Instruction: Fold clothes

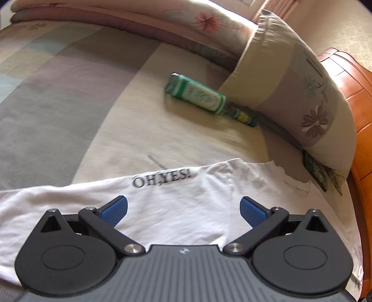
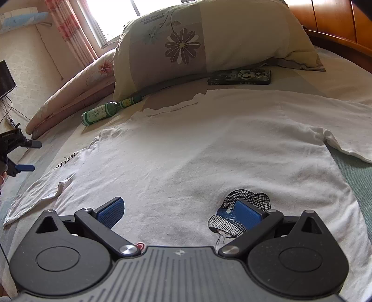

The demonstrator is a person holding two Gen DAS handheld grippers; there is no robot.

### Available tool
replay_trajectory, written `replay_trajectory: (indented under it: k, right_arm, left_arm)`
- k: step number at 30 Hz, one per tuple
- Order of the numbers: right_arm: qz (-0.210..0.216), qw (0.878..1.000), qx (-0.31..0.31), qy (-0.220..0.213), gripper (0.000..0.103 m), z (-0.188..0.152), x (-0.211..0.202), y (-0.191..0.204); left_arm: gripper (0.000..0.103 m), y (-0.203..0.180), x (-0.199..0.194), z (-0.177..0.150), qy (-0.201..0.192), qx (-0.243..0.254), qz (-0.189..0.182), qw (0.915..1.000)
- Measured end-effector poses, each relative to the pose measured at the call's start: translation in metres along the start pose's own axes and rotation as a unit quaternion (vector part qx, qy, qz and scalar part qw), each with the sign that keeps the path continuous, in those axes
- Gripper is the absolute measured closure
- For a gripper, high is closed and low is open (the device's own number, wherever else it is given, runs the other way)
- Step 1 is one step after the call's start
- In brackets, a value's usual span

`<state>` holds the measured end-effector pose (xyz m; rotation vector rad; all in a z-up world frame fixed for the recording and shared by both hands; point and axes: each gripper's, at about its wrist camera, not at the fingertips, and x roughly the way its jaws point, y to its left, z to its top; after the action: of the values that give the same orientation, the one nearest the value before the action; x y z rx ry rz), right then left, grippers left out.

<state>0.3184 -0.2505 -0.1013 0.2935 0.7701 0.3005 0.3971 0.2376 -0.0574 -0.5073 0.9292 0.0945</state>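
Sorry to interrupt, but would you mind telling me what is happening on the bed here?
A person holding two grippers is about to fold a white T-shirt spread flat on the bed. The left gripper hovers open over the sleeve printed "OH,YES!", and the right gripper hovers open above the hem. Neither grips cloth yet. A green bottle lies beside the pillow.

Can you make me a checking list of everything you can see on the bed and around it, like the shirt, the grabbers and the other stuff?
Surface: bed with a patchwork sheet.
Job's things: white T-shirt spread flat, unfolded, "OH,YES!" printed on one sleeve.
Clutter: green bottle lying beside the flowered pillow; dark phone case near the collar.
Grippers: left gripper open over the sleeve; right gripper open over the hem print.
Cables: wires by the wall, off the bed.
Surroundings: window, pink curtain, wooden headboard.
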Motion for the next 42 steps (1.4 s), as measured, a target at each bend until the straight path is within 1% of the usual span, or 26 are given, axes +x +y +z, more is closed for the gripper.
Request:
replay_trajectory:
  k: [2,4,5,7,8,10,12,13,14,17,19,22,23,25,28,29,31,32,34,36,37,38,39,41,42]
  right_arm:
    - [-0.003,1.0,0.001,0.001,0.0,-0.001,-0.001,-0.003]
    - [-0.009,1.0,0.0,0.002,0.0,-0.002,-0.001,-0.005]
    - [-0.012,1.0,0.001,0.002,0.0,-0.002,-0.001,-0.007]
    - [-0.018,1.0,0.004,0.003,0.0,-0.002,0.001,-0.01]
    - [-0.018,1.0,0.004,0.003,0.0,-0.002,0.001,-0.011]
    - [-0.019,1.0,0.003,0.002,0.0,-0.002,0.002,-0.011]
    - [-0.023,1.0,0.0,0.001,0.0,-0.001,0.004,-0.009]
    - [-0.024,1.0,0.0,0.001,0.0,-0.001,0.004,-0.008]
    - [-0.024,1.0,-0.001,0.0,0.0,-0.001,0.005,-0.007]
    - [-0.013,1.0,-0.006,0.002,0.0,-0.001,0.003,-0.004]
    - [-0.015,1.0,-0.01,0.002,0.0,-0.001,0.003,-0.004]
    - [-0.017,1.0,-0.002,0.0,0.0,-0.001,0.001,-0.006]
    - [-0.015,1.0,0.001,0.0,0.0,-0.001,0.001,-0.006]
    - [-0.009,1.0,0.006,0.0,0.0,-0.001,0.0,-0.007]
    - [-0.009,1.0,0.001,0.003,0.0,-0.002,0.0,-0.006]
    - [-0.01,1.0,-0.001,0.004,0.0,-0.002,0.001,-0.005]
    - [-0.01,1.0,-0.003,0.004,0.0,-0.002,0.001,-0.005]
    - [-0.01,1.0,-0.003,0.004,0.0,-0.003,0.001,-0.004]
    - [-0.012,1.0,-0.003,0.005,0.0,-0.003,0.003,-0.004]
    - [-0.015,1.0,-0.005,0.007,0.0,-0.003,0.005,-0.002]
    - [-0.016,1.0,-0.008,0.007,0.0,-0.003,0.005,-0.001]
    - [-0.017,1.0,-0.012,0.007,0.0,-0.004,0.006,0.0]
    - [-0.019,1.0,-0.017,0.008,0.0,-0.004,0.006,0.001]
    - [-0.022,0.999,-0.029,0.01,0.0,-0.006,0.008,0.003]
    - [-0.024,0.999,-0.035,0.01,0.0,-0.006,0.009,0.004]
  left_arm:
    - [0.001,0.021,0.008,-0.011,0.01,-0.029,0.004,0.9995]
    - [0.001,0.035,0.018,-0.019,0.011,-0.05,0.011,0.9986]
    - [0.001,0.041,0.024,-0.021,0.006,-0.055,0.014,0.9984]
    - [0.001,0.047,0.03,-0.019,-0.029,-0.058,0.015,0.9978]
    - [0.001,0.05,0.031,-0.014,-0.044,-0.063,0.021,0.9968]
    - [0.001,0.056,0.036,-0.004,-0.066,-0.077,0.037,0.9942]
    - [0.001,0.059,0.036,0.006,-0.077,-0.09,0.055,0.9914]
    - [0.001,0.059,0.034,0.01,-0.078,-0.093,0.07,0.9901]
    - [0.001,0.059,0.029,0.012,-0.08,-0.094,0.076,0.9895]
    - [0.001,0.063,0.01,0.008,-0.085,-0.083,0.06,0.9911]
    - [0.001,0.07,0.001,0.0,-0.073,-0.076,0.063,0.9924]
    - [0.001,0.091,-0.005,-0.022,-0.042,-0.079,0.09,0.9919]
    - [0.001,0.1,-0.008,-0.031,-0.041,-0.082,0.096,0.9911]
    - [0.001,0.116,-0.019,-0.045,-0.059,-0.079,0.107,0.9894]
    - [0.001,0.134,-0.035,-0.052,-0.062,-0.108,0.145,0.9816]
    - [0.001,0.139,-0.04,-0.051,-0.062,-0.124,0.151,0.9787]
    - [0.001,0.142,-0.046,-0.044,-0.069,-0.146,0.148,0.9758]
    - [0.001,0.14,-0.047,-0.04,-0.074,-0.145,0.139,0.9768]
    - [0.001,0.134,-0.042,-0.03,-0.081,-0.13,0.116,0.9814]
    - [0.001,0.127,-0.029,-0.022,-0.077,-0.116,0.101,0.9851]
    - [0.001,0.126,-0.022,-0.019,-0.077,-0.111,0.101,0.9857]
    - [0.001,0.126,-0.013,-0.017,-0.076,-0.106,0.109,0.9854]
    - [0.001,0.128,-0.006,-0.015,-0.085,-0.099,0.121,0.9841]
    - [0.001,0.133,0.003,-0.013,-0.114,-0.081,0.15,0.9786]
    - [0.001,0.134,0.005,-0.011,-0.123,-0.077,0.163,0.976]
